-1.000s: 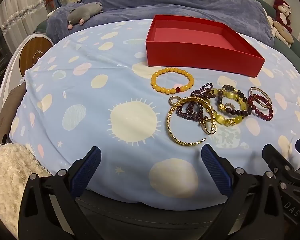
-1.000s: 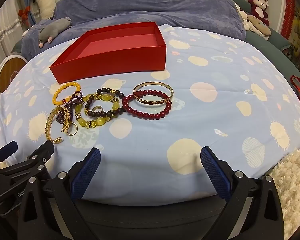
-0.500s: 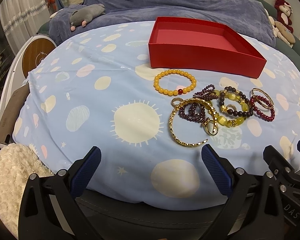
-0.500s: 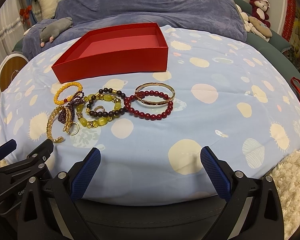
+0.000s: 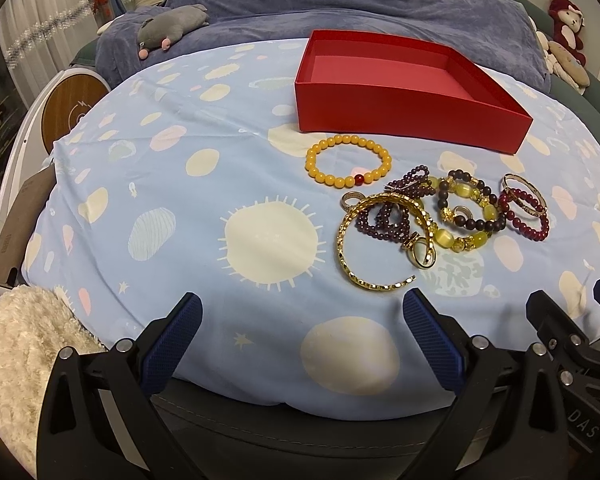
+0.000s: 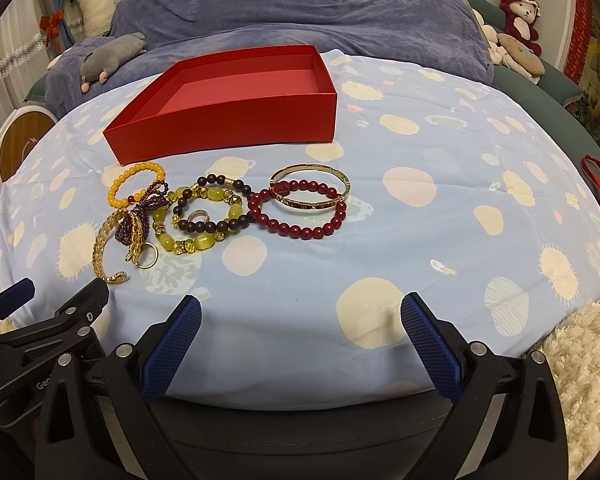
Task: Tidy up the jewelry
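Observation:
An empty red box (image 5: pixel 404 116) (image 6: pixel 228 120) sits on a pale blue patterned cloth (image 5: pixel 204 216) (image 6: pixel 420 224). In front of it lies a cluster of jewelry: an orange bead bracelet (image 5: pixel 320 172) (image 6: pixel 118 190), a gold open bangle (image 5: pixel 346 256) (image 6: pixel 99 246), a purple bead strand (image 5: pixel 384 220), a yellow and dark bead bracelet (image 6: pixel 210 236), a dark red bead bracelet (image 6: pixel 296 230) under a gold bangle (image 6: pixel 310 204), and a ring (image 5: pixel 422 254). My left gripper (image 5: pixel 300 320) and right gripper (image 6: pixel 300 320) hover open at the near edge, holding nothing.
A grey plush toy (image 5: pixel 172 30) and a blue-grey blanket (image 6: pixel 308 4) lie behind the box. Stuffed toys (image 6: pixel 518 24) sit at the far right. A cream fluffy rug shows at the lower left (image 5: pixel 24 344) and lower right (image 6: pixel 580 368).
Both grippers have drifted slightly forward toward the jewelry, so the cluster and box sit a little lower in each view. Nothing has been taken hold of.

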Demonstrator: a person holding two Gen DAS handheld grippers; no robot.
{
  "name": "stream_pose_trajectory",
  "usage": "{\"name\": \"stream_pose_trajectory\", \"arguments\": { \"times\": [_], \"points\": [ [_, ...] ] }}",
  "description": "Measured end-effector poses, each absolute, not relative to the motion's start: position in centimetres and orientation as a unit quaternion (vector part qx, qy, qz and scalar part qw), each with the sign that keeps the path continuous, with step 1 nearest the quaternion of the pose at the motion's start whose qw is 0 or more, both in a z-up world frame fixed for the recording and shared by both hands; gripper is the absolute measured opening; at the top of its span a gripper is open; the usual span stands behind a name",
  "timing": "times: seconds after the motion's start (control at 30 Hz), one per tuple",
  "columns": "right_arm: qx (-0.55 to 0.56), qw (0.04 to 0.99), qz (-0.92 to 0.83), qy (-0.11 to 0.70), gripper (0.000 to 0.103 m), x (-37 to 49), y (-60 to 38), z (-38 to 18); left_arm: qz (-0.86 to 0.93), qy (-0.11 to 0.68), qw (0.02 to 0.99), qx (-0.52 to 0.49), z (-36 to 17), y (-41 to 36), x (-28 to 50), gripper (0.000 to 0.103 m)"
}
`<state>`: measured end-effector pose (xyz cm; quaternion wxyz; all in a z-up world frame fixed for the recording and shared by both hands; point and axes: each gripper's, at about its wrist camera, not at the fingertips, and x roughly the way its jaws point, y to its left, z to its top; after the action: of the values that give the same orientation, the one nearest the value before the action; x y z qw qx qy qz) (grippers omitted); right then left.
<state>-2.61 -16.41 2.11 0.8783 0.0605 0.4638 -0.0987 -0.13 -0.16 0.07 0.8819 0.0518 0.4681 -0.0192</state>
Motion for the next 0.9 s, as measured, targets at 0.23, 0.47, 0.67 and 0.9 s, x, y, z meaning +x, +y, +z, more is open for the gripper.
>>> {"name": "stream_pose_trajectory", "arguments": {
  "times": [0.23,0.47,0.67,0.9],
  "points": [
    [0.061,0.878,-0.098,0.465,0.096,-2.56,-16.51,2.10,-0.019,0.468,0.882,0.052,0.04,-0.14,-0.11,0.096],
    [0.062,0.879,-0.098,0.462,0.096,-2.54,-16.51,2.17,-0.020,0.468,0.882,0.051,0.04,-0.14,-0.09,0.096],
    [0.046,0.885,-0.089,0.455,0.096,-2.95,-15.81,2.34,-0.016,0.462,0.885,0.046,0.32,0.15,-0.33,0.096],
    [0.047,0.886,-0.090,0.452,0.096,-3.18,-15.87,2.56,-0.019,0.460,0.886,0.050,0.56,0.09,-0.52,0.096]
  ]
}}
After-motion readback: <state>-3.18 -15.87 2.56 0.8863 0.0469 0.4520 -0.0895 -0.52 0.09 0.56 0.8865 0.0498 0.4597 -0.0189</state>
